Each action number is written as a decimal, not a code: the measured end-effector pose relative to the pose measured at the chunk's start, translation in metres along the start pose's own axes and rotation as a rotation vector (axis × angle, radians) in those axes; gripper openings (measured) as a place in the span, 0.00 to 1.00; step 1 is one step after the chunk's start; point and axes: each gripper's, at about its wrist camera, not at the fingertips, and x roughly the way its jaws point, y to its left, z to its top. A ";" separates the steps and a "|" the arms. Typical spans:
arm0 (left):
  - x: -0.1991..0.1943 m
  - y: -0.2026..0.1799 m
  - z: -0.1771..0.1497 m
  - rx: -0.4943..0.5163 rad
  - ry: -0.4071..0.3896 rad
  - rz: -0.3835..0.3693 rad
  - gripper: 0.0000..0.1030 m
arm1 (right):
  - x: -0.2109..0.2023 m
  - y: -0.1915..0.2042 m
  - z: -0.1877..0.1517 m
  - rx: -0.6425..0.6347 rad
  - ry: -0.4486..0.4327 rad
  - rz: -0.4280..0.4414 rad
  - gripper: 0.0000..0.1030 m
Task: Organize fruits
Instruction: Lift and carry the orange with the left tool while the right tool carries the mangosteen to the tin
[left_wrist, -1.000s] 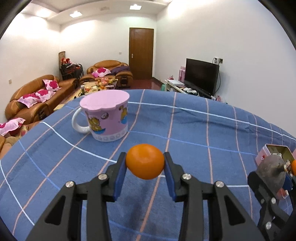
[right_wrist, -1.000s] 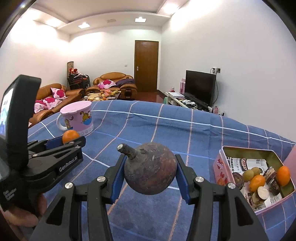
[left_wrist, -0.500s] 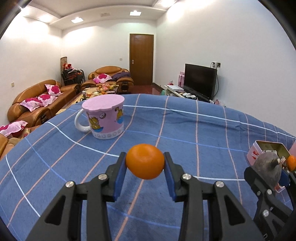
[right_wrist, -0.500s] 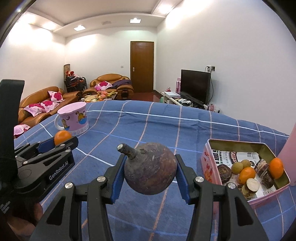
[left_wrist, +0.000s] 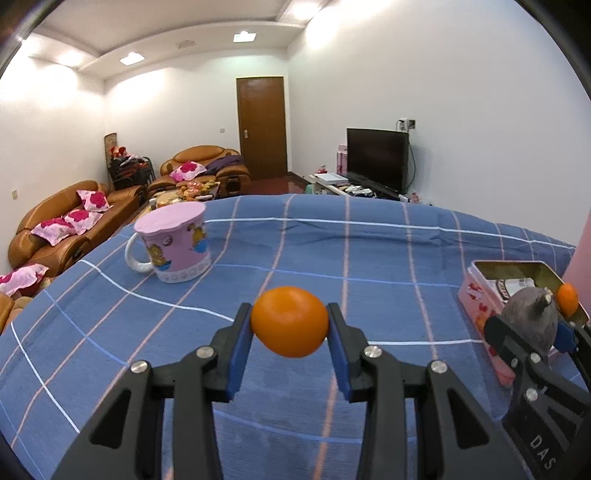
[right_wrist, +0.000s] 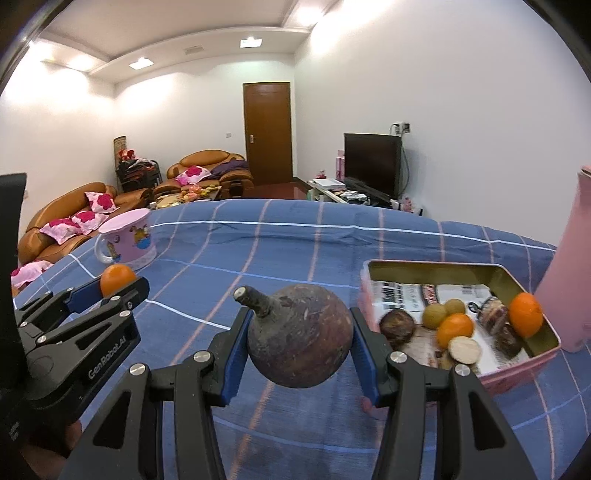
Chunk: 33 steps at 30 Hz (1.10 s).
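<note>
My left gripper (left_wrist: 290, 334) is shut on an orange mandarin (left_wrist: 290, 321) and holds it above the blue checked cloth; it also shows at the left of the right wrist view (right_wrist: 110, 286). My right gripper (right_wrist: 299, 343) is shut on a dark brown mangosteen (right_wrist: 300, 340) with a stem, just left of the pink tin (right_wrist: 424, 265). The tin holds several fruits, among them an orange (right_wrist: 525, 314). In the left wrist view the right gripper (left_wrist: 532, 325) with the mangosteen is in front of the tin (left_wrist: 480, 291).
A pink cartoon mug (left_wrist: 173, 243) with a lid stands at the back left of the blue cloth (left_wrist: 332, 251). A tall pink bottle (right_wrist: 569, 266) stands right of the tin. Sofas, a door and a television are beyond the table.
Both grippers have moved right toward the tin with their fruits held. The tin is now larger and closer in both views. The mug has shifted left.
</note>
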 end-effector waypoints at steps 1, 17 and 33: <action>-0.001 -0.004 0.000 0.004 -0.002 -0.004 0.40 | -0.001 -0.004 -0.001 0.004 0.000 -0.005 0.51; -0.020 -0.073 -0.004 0.074 -0.023 -0.074 0.40 | -0.022 -0.057 -0.008 0.001 -0.025 -0.083 0.51; -0.029 -0.129 -0.006 0.107 -0.021 -0.144 0.40 | -0.037 -0.107 -0.013 -0.008 -0.046 -0.157 0.51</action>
